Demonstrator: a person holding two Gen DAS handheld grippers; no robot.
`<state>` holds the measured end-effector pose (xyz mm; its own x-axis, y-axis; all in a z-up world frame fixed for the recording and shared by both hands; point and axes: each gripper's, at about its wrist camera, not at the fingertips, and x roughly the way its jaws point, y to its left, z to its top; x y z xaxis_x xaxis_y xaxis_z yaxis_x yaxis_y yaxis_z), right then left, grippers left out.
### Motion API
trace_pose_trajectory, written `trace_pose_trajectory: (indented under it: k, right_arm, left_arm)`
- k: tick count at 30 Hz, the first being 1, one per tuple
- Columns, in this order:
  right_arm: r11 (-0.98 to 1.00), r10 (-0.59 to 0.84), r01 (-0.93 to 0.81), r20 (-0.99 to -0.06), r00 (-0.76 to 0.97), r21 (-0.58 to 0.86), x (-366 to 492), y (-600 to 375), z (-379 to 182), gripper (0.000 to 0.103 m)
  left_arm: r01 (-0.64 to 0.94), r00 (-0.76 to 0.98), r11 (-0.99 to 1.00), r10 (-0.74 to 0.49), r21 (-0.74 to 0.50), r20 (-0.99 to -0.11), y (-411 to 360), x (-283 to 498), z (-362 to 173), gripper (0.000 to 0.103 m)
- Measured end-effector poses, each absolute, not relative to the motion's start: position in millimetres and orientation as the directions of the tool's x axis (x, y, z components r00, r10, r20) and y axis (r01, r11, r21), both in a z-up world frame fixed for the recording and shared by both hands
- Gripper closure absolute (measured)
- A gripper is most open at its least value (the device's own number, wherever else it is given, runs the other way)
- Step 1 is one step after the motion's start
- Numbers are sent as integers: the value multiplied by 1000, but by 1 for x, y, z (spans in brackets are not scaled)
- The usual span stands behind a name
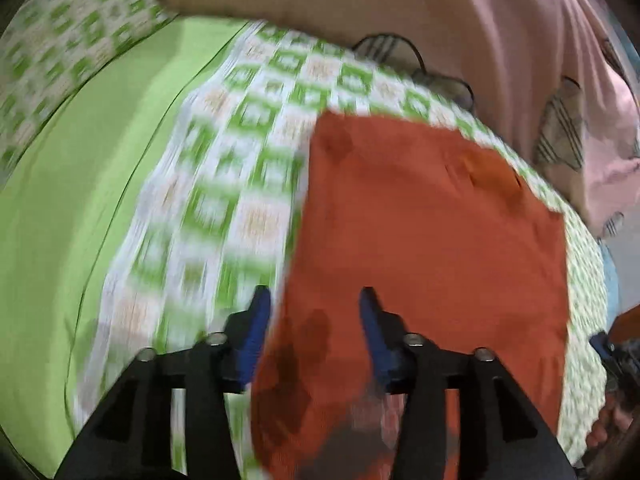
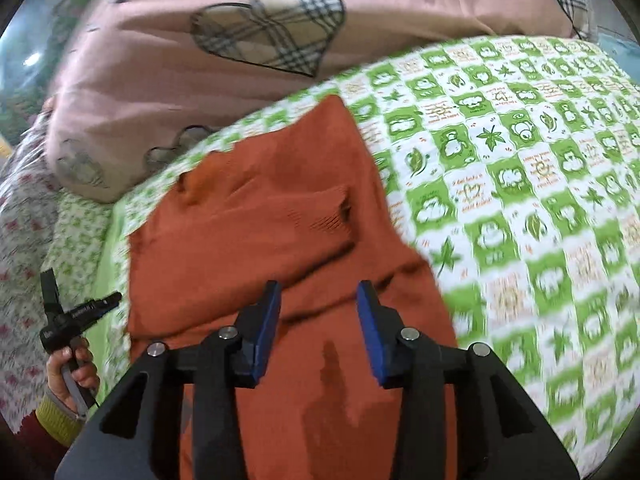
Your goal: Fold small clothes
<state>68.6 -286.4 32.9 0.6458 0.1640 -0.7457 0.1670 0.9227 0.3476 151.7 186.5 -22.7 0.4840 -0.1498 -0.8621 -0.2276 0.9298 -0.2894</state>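
Rust-orange knit garment point(image 2: 256, 240) lying on the green-and-white patterned bedspread point(image 2: 520, 184), partly doubled over, with a pink pillow point(image 2: 168, 64) beyond. Left gripper point(image 1: 314, 300) and right gripper point(image 2: 319, 292) both hang over the garment's near part, jaws spread, nothing pinched. The left view is motion-blurred, so contact with the cloth cannot be judged there. The step appears to fall between folds: the next move calls for lowering each gripper to a near edge or corner, pinching it, and carrying it across
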Motion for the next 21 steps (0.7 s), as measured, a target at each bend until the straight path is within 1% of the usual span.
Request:
trace_pose_trajectory:
  k: [1, 2, 3, 5, 9, 13, 14, 17, 19, 20, 21]
  right_arm:
    - [922, 184, 148, -742, 645, 357, 60, -283, 34, 62]
    - [920, 210, 127, -740, 639, 370, 52, -280, 33, 62]
    - [920, 230, 108, -742, 629, 377, 48, -274, 31, 61]
    - [925, 270, 61, -760, 592, 376, 42, -264, 25, 61]
    - [921, 330, -7, -770, 547, 389, 22, -256, 18, 61]
    - [918, 363, -57, -775, 518, 392, 2, -253, 16, 61]
    - [917, 367, -63, -775, 514, 393, -3, -253, 17, 61]
    - [915, 384, -95, -769, 512, 393, -17, -255, 21, 61]
    - [914, 389, -113, -766, 511, 389, -26, -257, 24, 61]
    - [914, 391, -116, -766, 510, 390, -28, -257, 25, 61]
    - [913, 393, -118, -765, 511, 390, -32, -260, 26, 61]
  left_arm:
    - [-232, 475, 926, -159, -297, -866, 183, 134, -20, 51]
    - [-243, 460, 923, -160, -297, -873, 178, 116, -20, 48]
    - [-259, 439, 921, -156, -291, -885, 171, 96, -20, 42]
    - [-314, 369, 911, -142, -267, -919, 153, 63, -26, 35]
    - [-404, 256, 875, -174, -269, -951, 119, 31, -43, 34]
    - [-415, 205, 883, -146, -221, -968, 75, 23, -54, 33]
    - [-401, 191, 893, -137, -205, -972, 64, 25, -58, 32]
    - [-359, 125, 930, -35, -78, -992, 32, 28, -77, 33]
    - [-321, 139, 947, 33, -13, -990, 21, 24, -83, 41]
    - [-307, 161, 952, 54, 2, -985, 19, 19, -80, 58]
    - [-296, 177, 955, 53, -2, -983, 21, 12, -77, 80]
